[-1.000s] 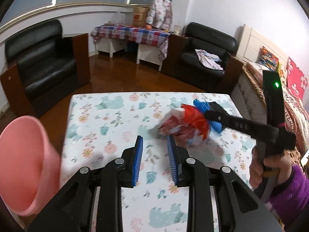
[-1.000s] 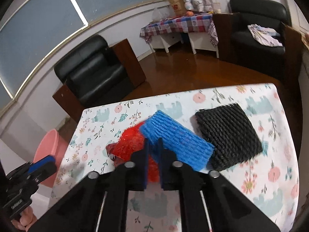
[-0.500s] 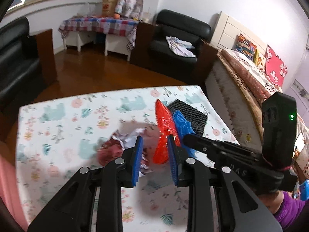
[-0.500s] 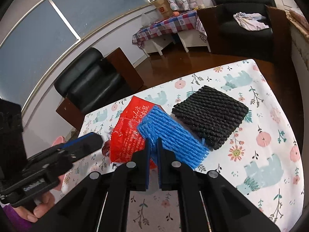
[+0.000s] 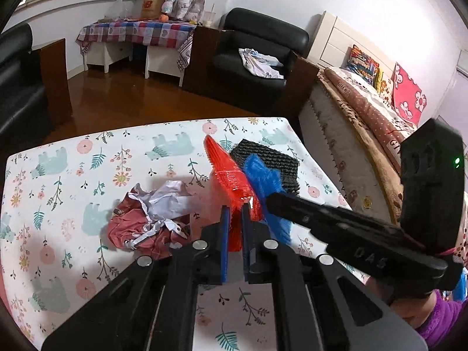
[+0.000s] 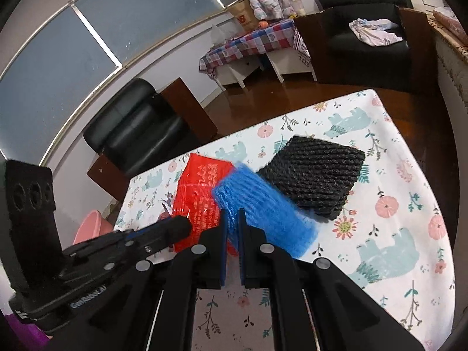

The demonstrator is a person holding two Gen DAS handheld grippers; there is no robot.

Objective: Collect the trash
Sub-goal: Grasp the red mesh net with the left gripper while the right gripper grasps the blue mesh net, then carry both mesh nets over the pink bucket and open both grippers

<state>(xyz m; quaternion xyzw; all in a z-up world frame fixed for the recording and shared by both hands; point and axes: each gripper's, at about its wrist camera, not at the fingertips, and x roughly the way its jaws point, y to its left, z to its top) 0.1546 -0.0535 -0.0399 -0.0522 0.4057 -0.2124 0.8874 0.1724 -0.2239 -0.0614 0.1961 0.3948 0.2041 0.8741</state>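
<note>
Left gripper (image 5: 233,219) has its pads clamped on the near edge of the red wrapper (image 5: 231,181), jaws narrow with only the thin plastic between them. Right gripper (image 6: 232,219) is pinched tight on the near end of the blue net (image 6: 263,213); in the left view its black body crosses from the lower right, held by a hand (image 5: 415,307) in a purple sleeve (image 5: 444,316). Wrapper and net stand tilted up off the table (image 5: 73,175), side by side and touching, wrapper left of net. Crumpled paper (image 5: 152,216), red-brown and white, lies on the floral cloth just left of the left gripper, apart from its fingers. Black net (image 6: 316,175) lies flat just behind the blue one, partly under its far end. Pink bin (image 6: 90,228) sits off the table's left edge, mostly hidden behind the left gripper in the right view. Farther back: wood floor, black armchair (image 5: 257,46) with cloth on the seat, checked table (image 5: 137,32), bed (image 5: 365,108) along the right wall.
</note>
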